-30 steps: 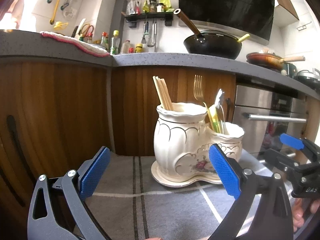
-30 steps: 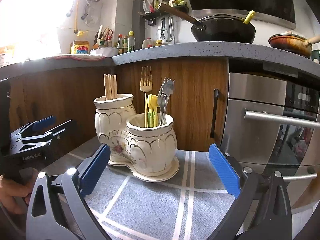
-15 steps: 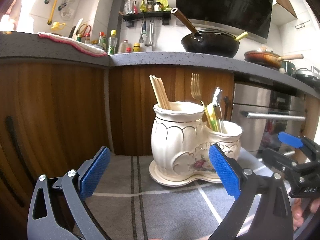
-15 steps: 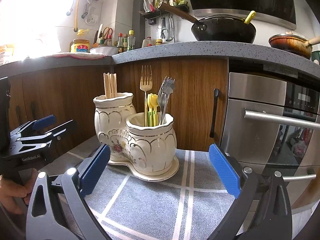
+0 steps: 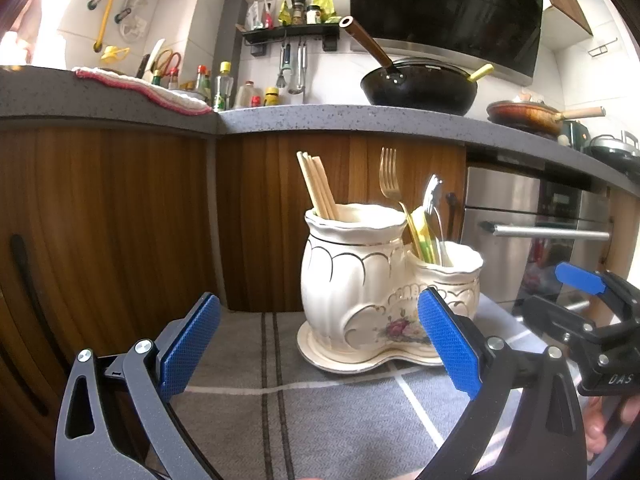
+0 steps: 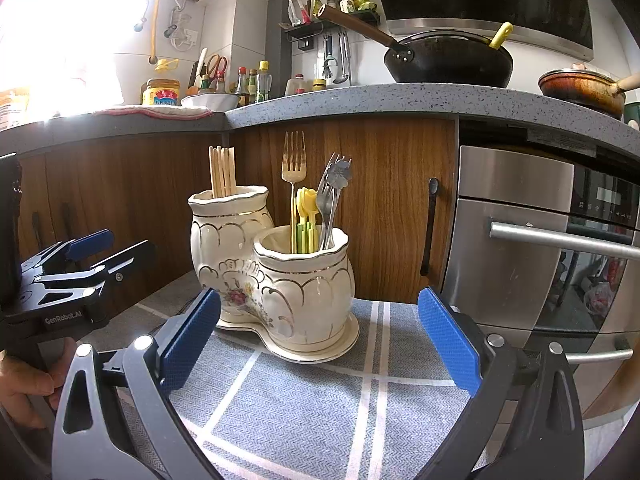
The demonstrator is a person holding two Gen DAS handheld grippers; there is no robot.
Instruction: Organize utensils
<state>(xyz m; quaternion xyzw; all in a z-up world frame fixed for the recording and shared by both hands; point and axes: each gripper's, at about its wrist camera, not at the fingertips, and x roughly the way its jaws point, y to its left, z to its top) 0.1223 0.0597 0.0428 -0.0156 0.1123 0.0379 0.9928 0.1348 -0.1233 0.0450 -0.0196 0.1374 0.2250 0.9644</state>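
While both tongs stand spread wide and hold nothing, the cream ceramic holder [image 5: 384,292] sits on its matching saucer on the grey checked cloth [image 6: 304,408], toward the far edge of the surface and near the wooden cabinet fronts [image 6: 384,184]. The left tongs [image 5: 318,342] hover low over the cloth, short of the holder; their right pad overlaps the holder's lower pot in the left wrist view, though contact cannot be told. The right tongs [image 6: 320,340] hover likewise, their left pad overlapping the saucer's near rim in the right wrist view. The holder has two joined pots: the taller carries wooden chopsticks [image 6: 222,172]; the shorter carries a gold fork [image 6: 293,160], a silver utensil [image 6: 335,184] with a flower-shaped end, and yellow-green plastic pieces [image 6: 306,216], all upright or slightly tilted. Above the cabinets, a speckled counter bears a black wok [image 5: 420,88]. A steel oven front [image 6: 532,248] stands to the right.
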